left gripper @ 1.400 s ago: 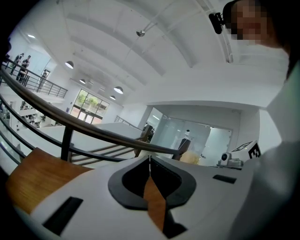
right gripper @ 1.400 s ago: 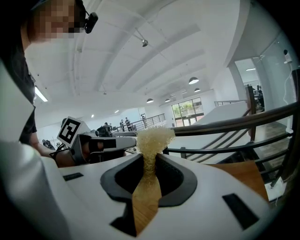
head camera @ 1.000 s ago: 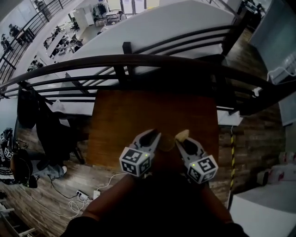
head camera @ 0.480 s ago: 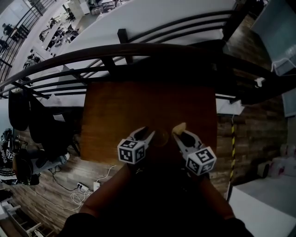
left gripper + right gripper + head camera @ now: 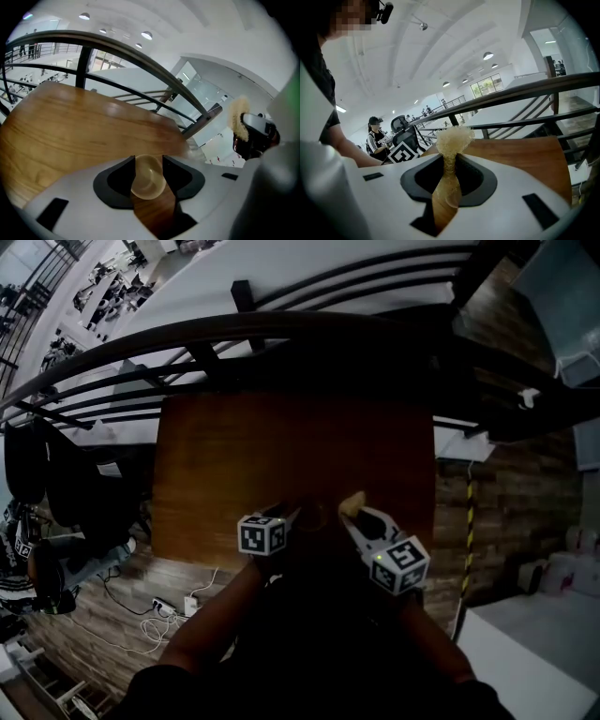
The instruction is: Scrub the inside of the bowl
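Bowl, small, round and tan (image 5: 148,177), is sitting on the brown wooden table (image 5: 70,131) near its front edge, right between the jaws of the left tool (image 5: 149,163). Those jaws are opening, flanking the bowl on both sides without clamping it. Only the left gripper view is showing the bowl clearly; in the dark head view the spot between the two tools is too dim to make it out.

Just to its right, the right tool (image 5: 450,159) is pinching the thin stem of a pale yellow fibrous scrubber (image 5: 452,139), jaws pressed together on it, the frayed tuft sticking out past the tips. The head view is showing only the tuft's light tip (image 5: 352,503) ahead of the right tool (image 5: 356,517), close beside the left tool (image 5: 289,515). The left gripper view is catching the same tuft at its right edge (image 5: 239,124).

A dark metal railing (image 5: 281,329) is curving behind the table's far side. The right gripper view alone is showing the left tool's black-and-white marker cube (image 5: 401,152) and, farther back, a seated person in a striped shirt (image 5: 375,136).
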The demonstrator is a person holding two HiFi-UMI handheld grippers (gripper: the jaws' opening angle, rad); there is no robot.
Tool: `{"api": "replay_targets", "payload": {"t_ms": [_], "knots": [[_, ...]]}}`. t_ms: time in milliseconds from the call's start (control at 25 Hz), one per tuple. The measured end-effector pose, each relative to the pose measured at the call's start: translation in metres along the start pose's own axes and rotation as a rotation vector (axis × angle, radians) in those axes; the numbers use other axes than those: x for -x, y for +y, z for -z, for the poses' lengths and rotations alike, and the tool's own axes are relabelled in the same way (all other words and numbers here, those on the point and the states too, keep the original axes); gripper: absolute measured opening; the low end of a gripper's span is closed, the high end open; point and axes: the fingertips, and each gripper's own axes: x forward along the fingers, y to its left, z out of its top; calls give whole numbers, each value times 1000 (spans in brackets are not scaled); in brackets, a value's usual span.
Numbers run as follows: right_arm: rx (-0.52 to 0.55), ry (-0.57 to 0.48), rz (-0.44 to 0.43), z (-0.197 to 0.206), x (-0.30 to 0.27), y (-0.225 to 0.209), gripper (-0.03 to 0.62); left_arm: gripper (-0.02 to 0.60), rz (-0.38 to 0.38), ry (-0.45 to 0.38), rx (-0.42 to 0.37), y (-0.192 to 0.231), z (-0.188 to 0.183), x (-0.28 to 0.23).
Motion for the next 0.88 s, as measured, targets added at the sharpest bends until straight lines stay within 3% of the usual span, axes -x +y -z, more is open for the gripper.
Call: {"api": "replay_targets", "payload": {"t_ms": [440,880], "knots": [[-17,33,-14,9,0,-24,83,170,-100,110,51,34,31,-41],[-16,65,-34,17,-3,-32,83,156,-108,160,144,42,52,-62]]}}
